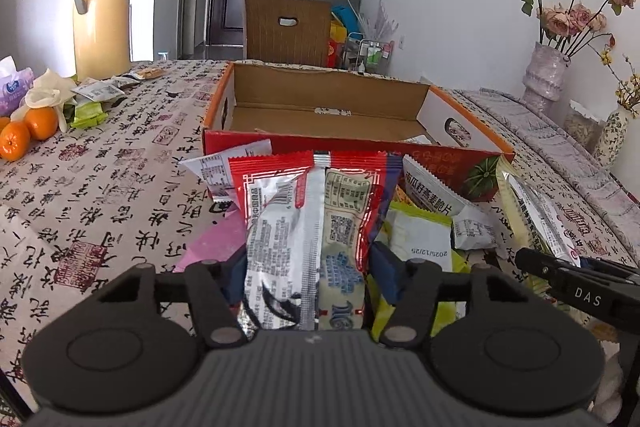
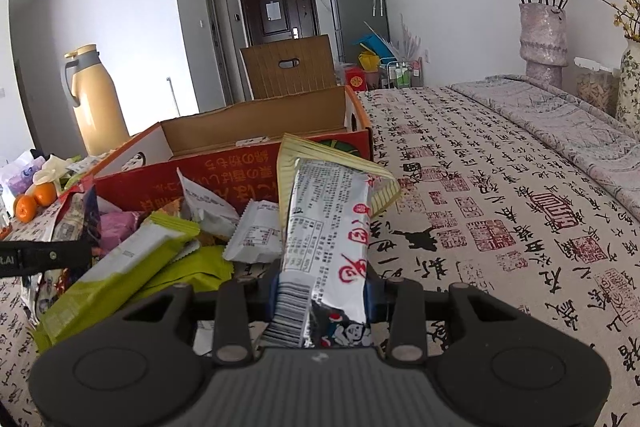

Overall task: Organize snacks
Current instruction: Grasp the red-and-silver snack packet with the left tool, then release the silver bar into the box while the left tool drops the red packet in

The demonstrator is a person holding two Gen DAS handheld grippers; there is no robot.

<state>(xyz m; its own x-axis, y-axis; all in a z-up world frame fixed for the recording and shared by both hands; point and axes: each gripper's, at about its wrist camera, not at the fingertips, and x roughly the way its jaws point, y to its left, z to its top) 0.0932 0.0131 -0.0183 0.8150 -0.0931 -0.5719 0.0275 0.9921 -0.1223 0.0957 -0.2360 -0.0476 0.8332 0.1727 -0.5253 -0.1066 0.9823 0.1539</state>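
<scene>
My left gripper (image 1: 308, 267) is shut on a red and silver snack packet (image 1: 316, 215), held upright just in front of the open red cardboard box (image 1: 340, 147). My right gripper (image 2: 324, 291) is shut on a long silver and yellow snack packet (image 2: 328, 215), held up to the right of the snack pile. The pile of loose snacks lies before the box: green packets (image 2: 120, 263), white packets (image 2: 256, 235), a pink one (image 2: 118, 223). The right gripper's finger shows in the left wrist view (image 1: 576, 275). The box interior looks nearly empty.
A yellow thermos jug (image 1: 100, 15) stands at the back left, with oranges (image 1: 28, 131), tissues and more small packets (image 1: 96, 99) beside it. Vases of dried flowers (image 2: 544, 31) stand on the right. The table is covered by a calligraphy-print cloth (image 2: 500, 227).
</scene>
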